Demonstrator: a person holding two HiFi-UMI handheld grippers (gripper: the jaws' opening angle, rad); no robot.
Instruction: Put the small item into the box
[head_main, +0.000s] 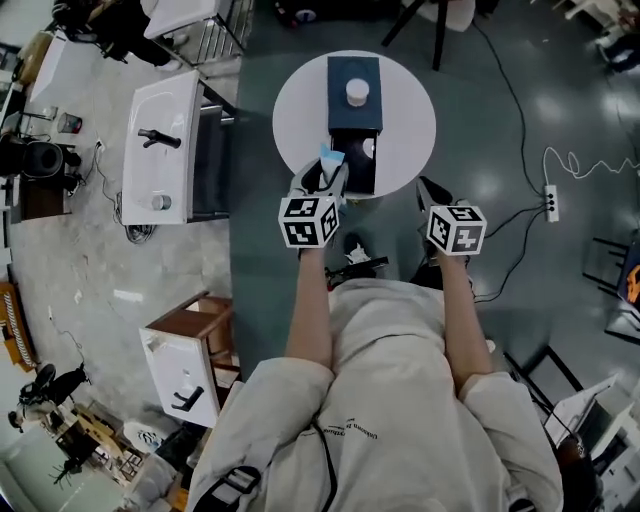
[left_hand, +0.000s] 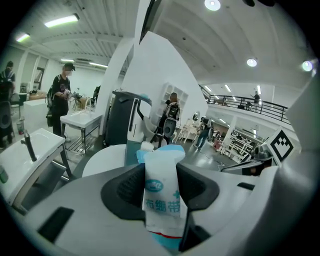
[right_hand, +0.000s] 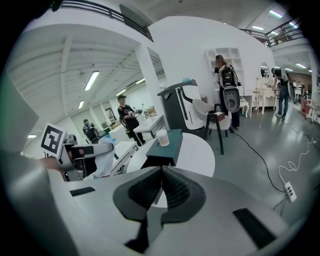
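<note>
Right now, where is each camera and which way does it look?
Head view: on the person's head, facing steeply down at table, box, forearms, left gripper, right gripper.
Left gripper view: on the left gripper, along its fingers shut on a packet, toward the table.
Right gripper view: on the right gripper, fingers shut, empty, facing the box.
Shared: head and right gripper views show the box.
</note>
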